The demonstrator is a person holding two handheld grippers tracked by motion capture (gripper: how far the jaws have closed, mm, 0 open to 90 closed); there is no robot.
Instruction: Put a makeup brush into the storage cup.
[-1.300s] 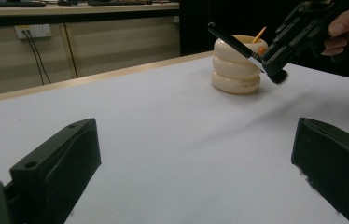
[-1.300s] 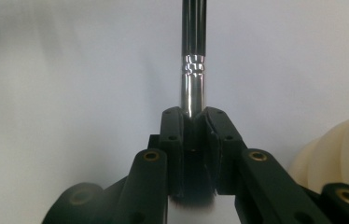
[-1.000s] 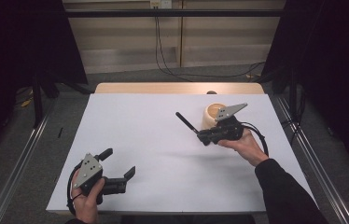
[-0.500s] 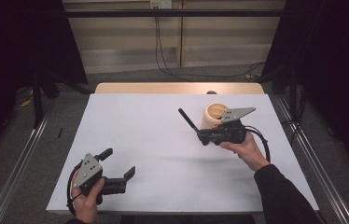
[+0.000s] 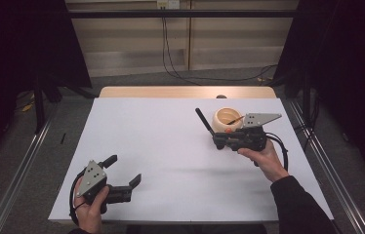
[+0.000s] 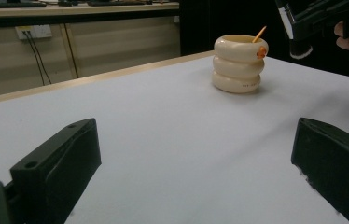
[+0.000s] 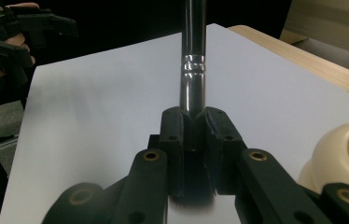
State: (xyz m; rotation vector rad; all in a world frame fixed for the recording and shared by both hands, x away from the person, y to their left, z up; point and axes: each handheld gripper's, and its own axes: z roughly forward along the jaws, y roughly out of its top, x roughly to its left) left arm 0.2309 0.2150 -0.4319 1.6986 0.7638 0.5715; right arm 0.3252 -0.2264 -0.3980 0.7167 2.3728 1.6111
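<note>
My right gripper (image 5: 215,140) is shut on a black brush (image 5: 203,123), whose handle slants up and to the left above the white table (image 5: 161,146). In the right gripper view the jaws clamp the brush (image 7: 193,56) just below its silver band, with the dark bristles behind the pads (image 7: 175,135). A cream ribbed cup (image 5: 228,119) with an orange stick (image 6: 258,35) in it stands right behind that gripper. My left gripper (image 5: 123,169) rests open near the front left, nothing between its jaws, facing the cup (image 6: 238,63).
A wooden strip (image 5: 185,91) runs along the table's far edge. Metal rails (image 5: 327,161) flank both sides. Cables (image 5: 171,48) hang on the wall behind. White surface stretches between the two grippers.
My right gripper has shifted a little to the right with the brush, whose handle now stands steeper. The left gripper has stayed put.
</note>
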